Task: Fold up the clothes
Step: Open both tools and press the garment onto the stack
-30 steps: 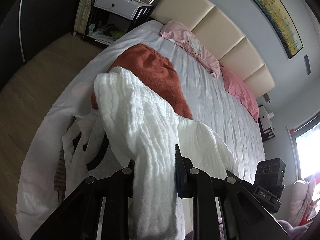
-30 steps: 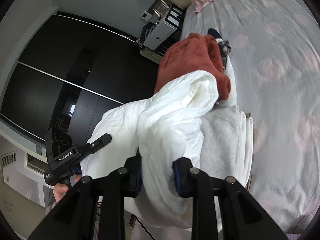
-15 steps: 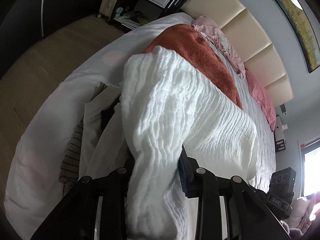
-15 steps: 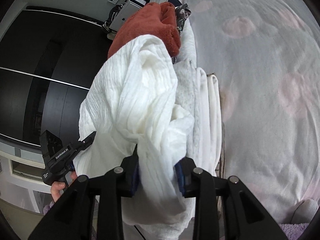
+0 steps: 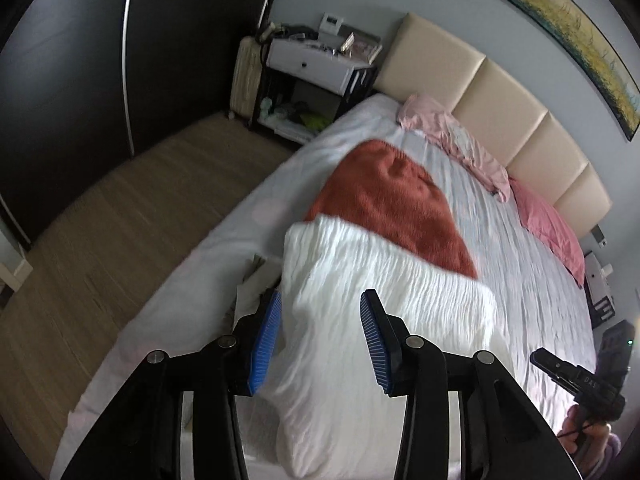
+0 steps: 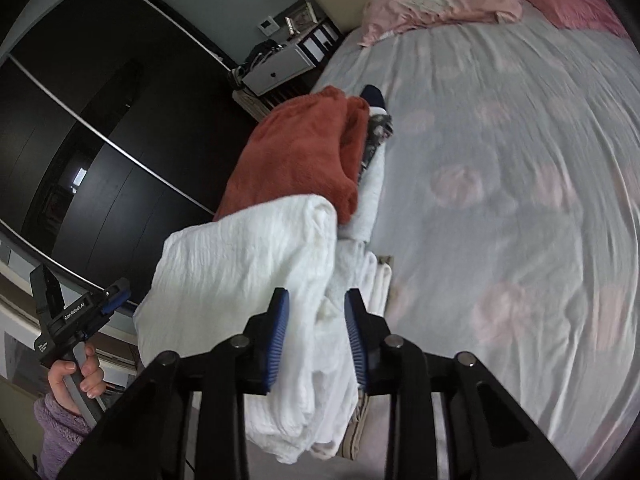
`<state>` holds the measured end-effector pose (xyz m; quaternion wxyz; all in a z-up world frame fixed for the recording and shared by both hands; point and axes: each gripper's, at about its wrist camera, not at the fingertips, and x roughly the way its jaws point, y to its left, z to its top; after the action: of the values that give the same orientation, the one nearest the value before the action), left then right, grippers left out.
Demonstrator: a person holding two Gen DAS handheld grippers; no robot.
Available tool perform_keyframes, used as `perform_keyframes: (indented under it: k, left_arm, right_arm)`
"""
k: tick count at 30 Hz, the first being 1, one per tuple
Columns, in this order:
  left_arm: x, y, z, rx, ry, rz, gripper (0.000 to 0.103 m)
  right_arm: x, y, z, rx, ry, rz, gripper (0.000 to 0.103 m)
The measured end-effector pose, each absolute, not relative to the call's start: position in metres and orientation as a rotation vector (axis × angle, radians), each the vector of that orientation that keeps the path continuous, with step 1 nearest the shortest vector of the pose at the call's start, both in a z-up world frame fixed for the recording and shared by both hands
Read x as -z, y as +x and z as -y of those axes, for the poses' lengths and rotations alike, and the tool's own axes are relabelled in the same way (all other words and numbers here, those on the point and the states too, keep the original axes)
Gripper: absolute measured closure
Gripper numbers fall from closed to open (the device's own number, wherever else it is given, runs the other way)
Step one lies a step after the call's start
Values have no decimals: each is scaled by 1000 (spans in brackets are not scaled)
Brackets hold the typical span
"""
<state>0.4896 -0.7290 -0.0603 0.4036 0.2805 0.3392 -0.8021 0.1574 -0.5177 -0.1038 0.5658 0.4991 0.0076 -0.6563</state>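
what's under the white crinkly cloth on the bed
The white crinkly cloth lies over a pile: folded white towels stick out beside it, and its far edge overlaps the rust-red garment. What lies beneath its middle is covered.

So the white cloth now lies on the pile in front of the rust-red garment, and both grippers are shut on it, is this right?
Not quite: both grippers are open, not shut on it. In the left wrist view the left gripper has its jaws spread wide, and in the right wrist view the right gripper is open too. The rest holds: the white cloth lies on the pile in front of the rust-red garment.
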Motion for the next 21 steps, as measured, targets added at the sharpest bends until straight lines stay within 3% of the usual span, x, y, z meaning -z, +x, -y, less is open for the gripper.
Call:
perform_keyframes:
  k: [7,13,21]
  left_arm:
    - [69,442,742,2078,698,-797,64]
    - [113,422,762,2039,784,-813,70]
    - [165,422,786,1978,826,-899,71]
  right_arm:
    - [77,208,589,1626,933,-120,79]
    - [124,215,628,1642,1047,-133,79]
    - [174,200,649,1621,1172,-158,81]
